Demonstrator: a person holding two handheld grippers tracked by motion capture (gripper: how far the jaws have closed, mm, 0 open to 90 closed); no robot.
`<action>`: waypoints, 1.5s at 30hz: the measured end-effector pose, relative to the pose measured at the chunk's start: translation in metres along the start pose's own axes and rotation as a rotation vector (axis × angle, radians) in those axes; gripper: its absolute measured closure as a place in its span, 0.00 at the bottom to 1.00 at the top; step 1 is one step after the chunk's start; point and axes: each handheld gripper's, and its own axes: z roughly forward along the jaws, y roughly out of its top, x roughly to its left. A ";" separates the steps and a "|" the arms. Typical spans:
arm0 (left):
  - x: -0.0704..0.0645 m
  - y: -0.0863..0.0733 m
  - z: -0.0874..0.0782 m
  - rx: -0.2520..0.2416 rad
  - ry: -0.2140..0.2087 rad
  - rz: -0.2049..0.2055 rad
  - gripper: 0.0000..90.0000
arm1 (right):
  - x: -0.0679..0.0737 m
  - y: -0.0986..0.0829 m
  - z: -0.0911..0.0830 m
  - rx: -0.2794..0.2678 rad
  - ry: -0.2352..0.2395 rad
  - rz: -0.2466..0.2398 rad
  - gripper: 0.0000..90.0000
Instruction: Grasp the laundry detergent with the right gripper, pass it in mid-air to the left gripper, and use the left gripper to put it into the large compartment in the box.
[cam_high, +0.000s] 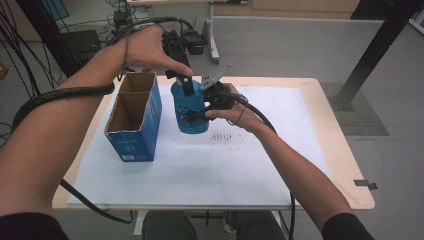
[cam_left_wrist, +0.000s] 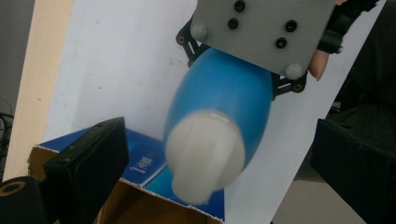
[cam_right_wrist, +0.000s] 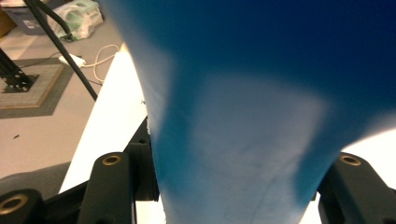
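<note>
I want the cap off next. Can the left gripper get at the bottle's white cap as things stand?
Probably yes: the left gripper hangs by the white cap, nothing between; the right gripper clamps the blue bottle lower down.

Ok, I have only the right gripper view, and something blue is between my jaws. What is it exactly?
Observer: A blue bottle with a white cap on top.
Operator: And where is the other gripper?
Observer: The left gripper is open, right at the bottle's top; its jaw stands apart from the cap.
Operator: Is anything near the bottle?
Observer: An open blue cardboard box stands upright on the table beside it, on the person's left.
</note>
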 end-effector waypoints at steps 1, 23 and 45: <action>0.000 0.001 0.002 0.004 -0.009 0.009 0.06 | 0.001 0.002 -0.001 -0.012 0.003 -0.019 0.48; -0.001 0.005 0.021 0.043 -0.029 0.040 0.05 | 0.005 0.005 -0.013 -0.026 0.003 -0.043 0.48; -0.003 0.006 0.021 0.047 -0.026 0.045 0.05 | 0.005 0.004 -0.016 -0.027 -0.003 -0.045 0.48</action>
